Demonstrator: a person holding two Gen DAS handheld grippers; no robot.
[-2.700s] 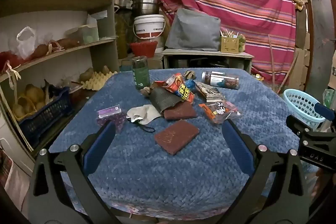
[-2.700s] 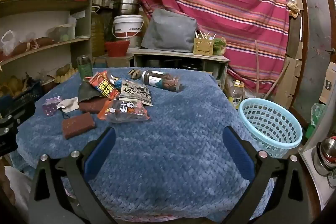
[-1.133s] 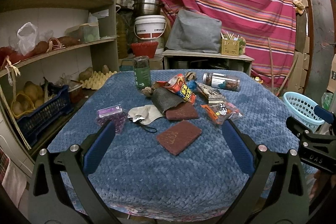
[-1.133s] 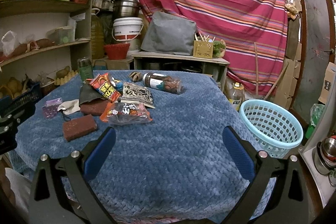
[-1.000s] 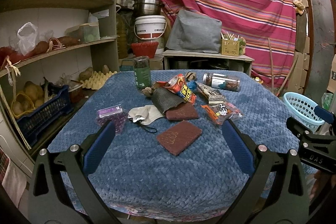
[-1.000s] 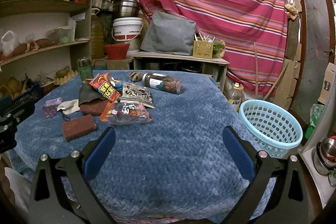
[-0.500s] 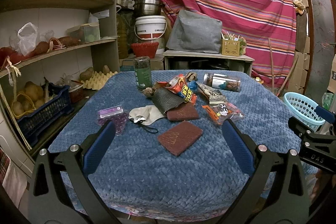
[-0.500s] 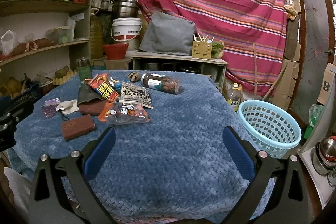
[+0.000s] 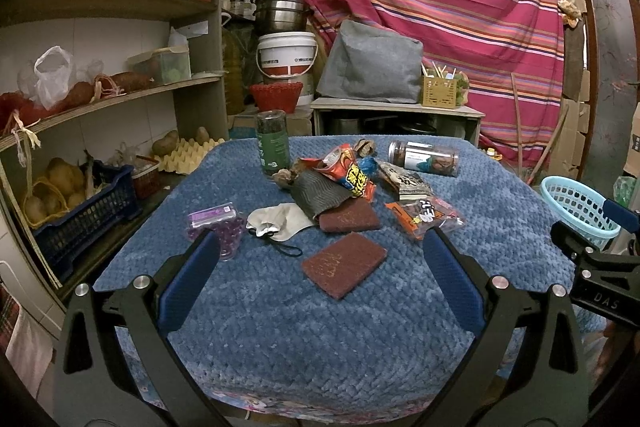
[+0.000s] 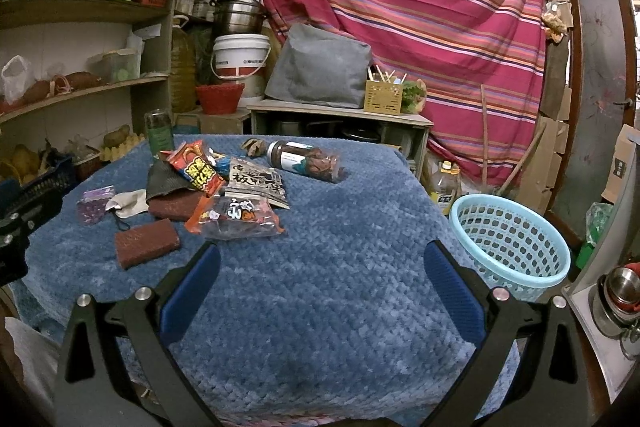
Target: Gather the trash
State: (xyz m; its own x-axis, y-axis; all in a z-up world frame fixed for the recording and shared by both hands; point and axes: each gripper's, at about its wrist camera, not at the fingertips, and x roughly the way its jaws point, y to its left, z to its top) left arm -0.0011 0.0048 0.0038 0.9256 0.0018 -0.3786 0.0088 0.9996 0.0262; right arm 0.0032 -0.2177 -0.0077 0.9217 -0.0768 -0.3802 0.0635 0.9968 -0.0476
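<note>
A tabletop (image 9: 280, 327) under a quilted blue cover fills both views, with the trash heaped toward its far half. Off its right edge, lower down, stands a light-blue plastic basket (image 10: 510, 247), with nothing visible inside it. On the cover a clear jar with a dark lid (image 10: 306, 161) lies on its side at the back, and a dark green canister (image 9: 273, 143) stands upright at the back left. Between them sits the pile: a red-orange snack wrapper (image 9: 350, 175) resting on a black pouch (image 9: 318, 195), a black-and-white printed packet (image 10: 258, 183), and a clear orange-edged snack bag (image 10: 236, 217) nearest the right side. Two maroon scouring pads lie in front — one (image 9: 349, 219) touching the black pouch, one (image 9: 344, 263) apart and nearer. Left of these are a crumpled white face mask (image 9: 280, 221) and a small packet of purple beads (image 9: 216, 225).

The left hand-held gripper (image 9: 320, 267) and the right hand-held gripper (image 10: 322, 273) both hang over the near tabletop, jaws spread wide — neither has hold of anything.
</note>
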